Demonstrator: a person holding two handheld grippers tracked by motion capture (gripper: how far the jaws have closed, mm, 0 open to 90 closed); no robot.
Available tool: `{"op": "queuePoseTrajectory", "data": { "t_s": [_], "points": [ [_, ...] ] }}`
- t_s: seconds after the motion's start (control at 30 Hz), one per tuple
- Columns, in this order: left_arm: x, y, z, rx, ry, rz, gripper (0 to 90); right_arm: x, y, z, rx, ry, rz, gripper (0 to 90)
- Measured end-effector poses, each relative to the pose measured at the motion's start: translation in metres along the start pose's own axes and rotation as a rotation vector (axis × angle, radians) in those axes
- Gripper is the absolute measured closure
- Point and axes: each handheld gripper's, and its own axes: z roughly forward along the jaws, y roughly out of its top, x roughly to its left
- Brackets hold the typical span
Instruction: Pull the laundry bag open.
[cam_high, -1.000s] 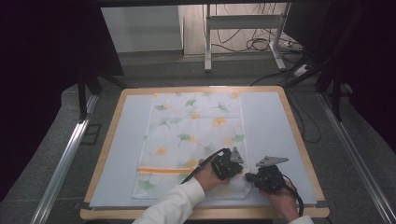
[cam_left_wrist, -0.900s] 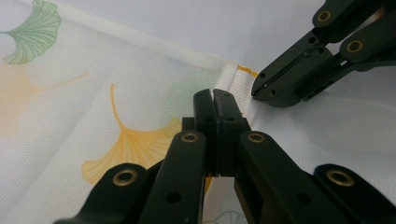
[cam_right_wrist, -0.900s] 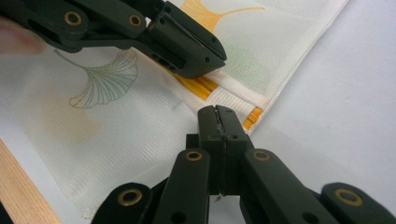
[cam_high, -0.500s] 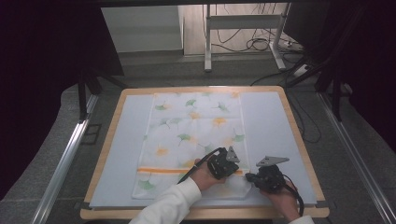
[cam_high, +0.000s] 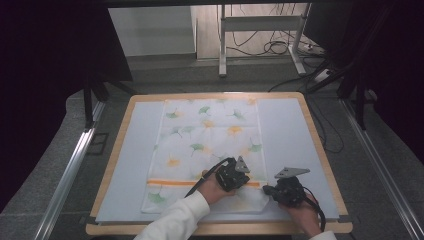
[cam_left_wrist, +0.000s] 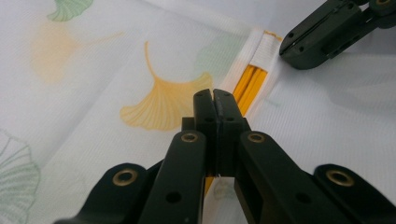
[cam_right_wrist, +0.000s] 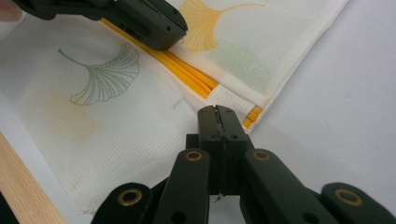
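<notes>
Cloth hem near bench front-right corner: both tongs clenched empty, so I'd open before pinching the orange-striped fold.

We see a white cloth printed with green and orange ginkgo leaves, lying flat and lengthwise on the board, an orange stripe across it near its 6 o'clock end, slightly rumpled there.
</notes>
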Motion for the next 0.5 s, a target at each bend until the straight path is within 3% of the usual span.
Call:
{"op": "queuePoseTrajectory", "data": {
  "t_s": [0.5],
  "points": [
    [0.0042, -0.0095, -0.0082, 0.003, 0.009, -0.022, 90.0, -0.0007, -0.0002, -0.0001, 0.0, 0.003, 0.0, 89.5]
  ]
}}
